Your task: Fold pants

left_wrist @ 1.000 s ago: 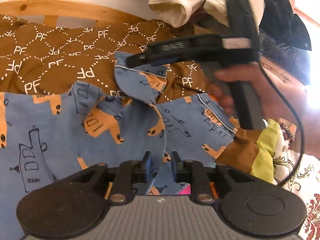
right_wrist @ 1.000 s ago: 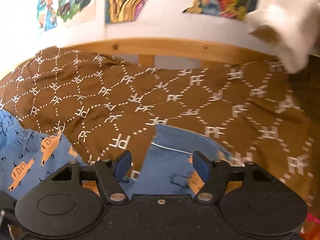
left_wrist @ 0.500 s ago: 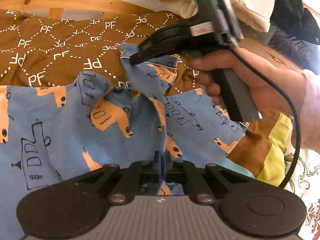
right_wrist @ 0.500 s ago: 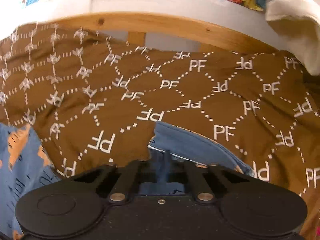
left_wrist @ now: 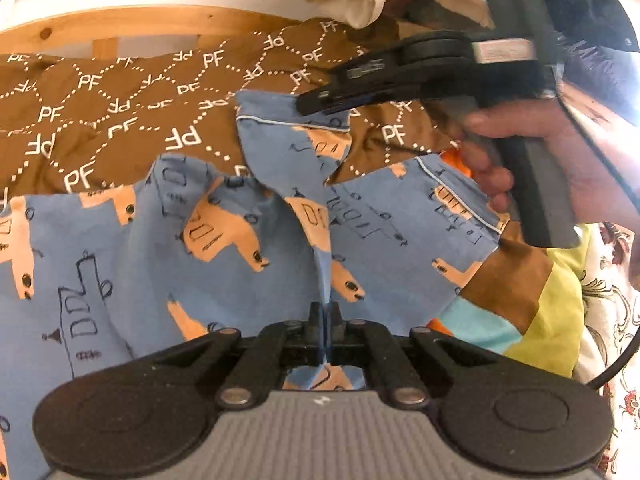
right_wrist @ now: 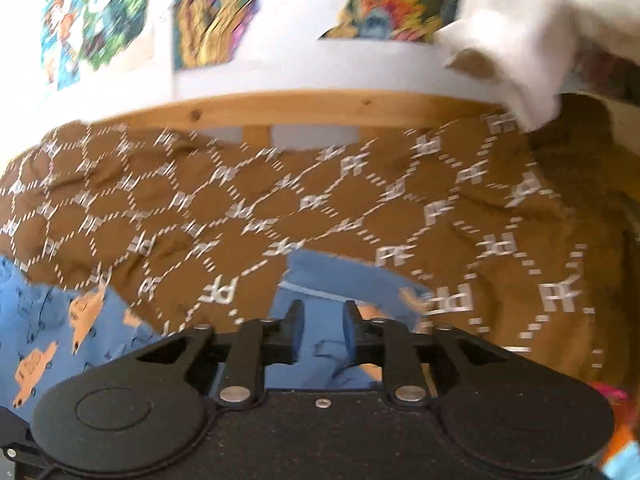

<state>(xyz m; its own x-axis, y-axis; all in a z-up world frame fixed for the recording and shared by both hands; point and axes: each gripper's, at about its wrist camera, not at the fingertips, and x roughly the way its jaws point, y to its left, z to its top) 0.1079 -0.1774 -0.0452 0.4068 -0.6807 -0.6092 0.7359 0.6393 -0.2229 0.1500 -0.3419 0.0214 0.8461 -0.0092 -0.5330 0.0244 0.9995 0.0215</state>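
A: Left wrist view: the left gripper (left_wrist: 325, 316) is clamped tight on a ridge of the blue pants (left_wrist: 132, 240), which lie spread across the brown PF-print bedspread (left_wrist: 120, 120)

B: And the right gripper (right_wrist: 320, 326)?

A: Its jaws have just been opening, now a narrow gap with the piped pant cuff (right_wrist: 340, 280) between them, pads not pressing. A hand (left_wrist: 532, 164) holds it above that raised cuff, near the wooden bed rail (right_wrist: 304, 110)
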